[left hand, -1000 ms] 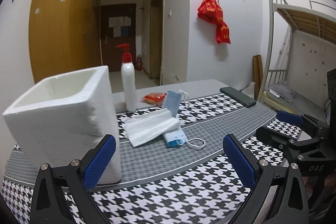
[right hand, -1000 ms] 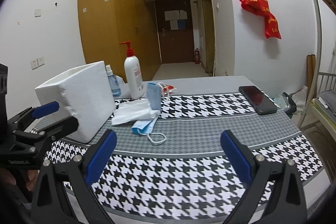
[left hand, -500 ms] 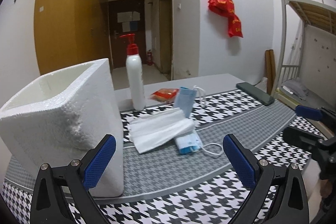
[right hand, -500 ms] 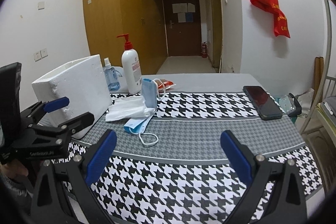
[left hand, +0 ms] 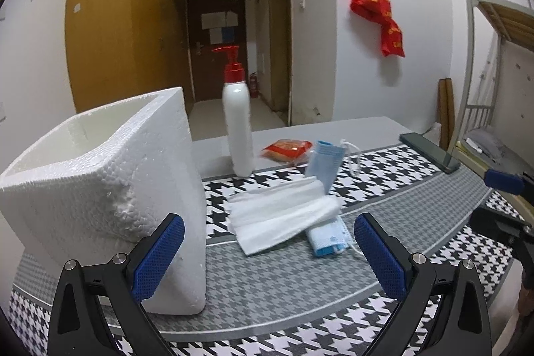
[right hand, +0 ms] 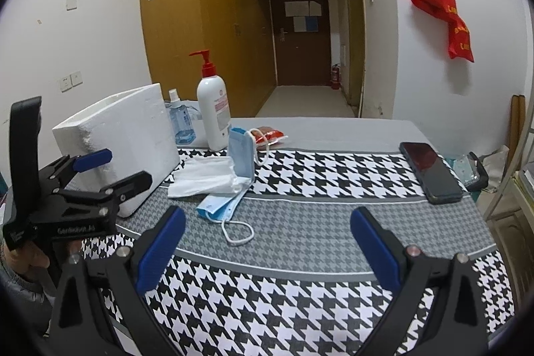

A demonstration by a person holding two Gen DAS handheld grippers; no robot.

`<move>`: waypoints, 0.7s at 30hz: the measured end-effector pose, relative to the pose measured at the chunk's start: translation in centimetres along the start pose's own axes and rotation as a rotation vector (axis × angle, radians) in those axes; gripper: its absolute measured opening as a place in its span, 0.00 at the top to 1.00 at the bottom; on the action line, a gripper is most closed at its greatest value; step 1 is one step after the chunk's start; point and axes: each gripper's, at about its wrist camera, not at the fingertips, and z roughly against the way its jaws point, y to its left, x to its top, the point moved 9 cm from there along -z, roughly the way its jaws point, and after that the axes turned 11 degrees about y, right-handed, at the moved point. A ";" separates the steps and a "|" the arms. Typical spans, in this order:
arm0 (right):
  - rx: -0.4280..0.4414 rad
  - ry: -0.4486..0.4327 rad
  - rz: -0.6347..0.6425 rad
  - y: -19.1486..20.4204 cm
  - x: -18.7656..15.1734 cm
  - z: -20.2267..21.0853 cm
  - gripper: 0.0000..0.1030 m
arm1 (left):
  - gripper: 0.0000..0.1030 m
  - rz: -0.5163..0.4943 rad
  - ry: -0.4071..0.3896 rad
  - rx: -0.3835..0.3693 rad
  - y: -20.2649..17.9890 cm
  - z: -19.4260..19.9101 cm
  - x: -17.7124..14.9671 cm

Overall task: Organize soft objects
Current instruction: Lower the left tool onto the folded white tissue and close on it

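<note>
White walls, a brown door far back, & a table (right hand: 333, 129) with a black-and-white cloth (right hand: 300, 289) on it.

Left to right on the table: a white foam box (left hand: 110, 189) stands at the left, top open. The L gripper (left hand: 267, 259) is up close to it, jaws wide apart, holding nothing; its left finger (left hand: 157, 256) is in front of the box wall, can't tell if it touches. Seen from the right wrist cam, the L gripper (right hand: 110, 167) hangs beside the box front.

Behind the box is a small blue spray bottle (right hand: 180, 122). Next to it a tall white pump bottle (left hand: 238, 129) w/ a red top, standing straight.

Just right of the box lie the soft things: a white tissue pile (left hand: 283, 216), w/ a blue mask (left hand: 328, 237) partly under it, its loop (right hand: 238, 232) lying out on the grey stripe. A 2nd blue mask (left hand: 323, 162) stands up at the back edge of the tissues. Behind that is a red packet (left hand: 287, 150).

Far right, well apart, a black phone (right hand: 430, 170) lies flat.

R gripper (right hand: 267, 249) is over the near part of the cloth, jaws wide apart, nothing in them, not touching the soft things.
</note>
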 end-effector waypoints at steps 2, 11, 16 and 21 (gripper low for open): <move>0.006 0.003 0.008 0.1 0.3 -0.2 0.02 | 0.01 0.018 0.004 0.003 0.7 -0.2 0.2; 0.036 0.030 0.025 0.4 1.1 -1.3 0.02 | 0.01 0.038 0.037 -0.002 1.2 -0.9 0.3; 0.060 0.037 0.023 0.6 1.9 -1.6 0.02 | 0.01 0.032 0.044 -0.013 -0.3 -0.9 0.7; 0.069 0.038 0.025 0.7 3.0 -1.7 0.02 | 0.01 0.021 0.068 -0.022 -1.0 -1.4 1.3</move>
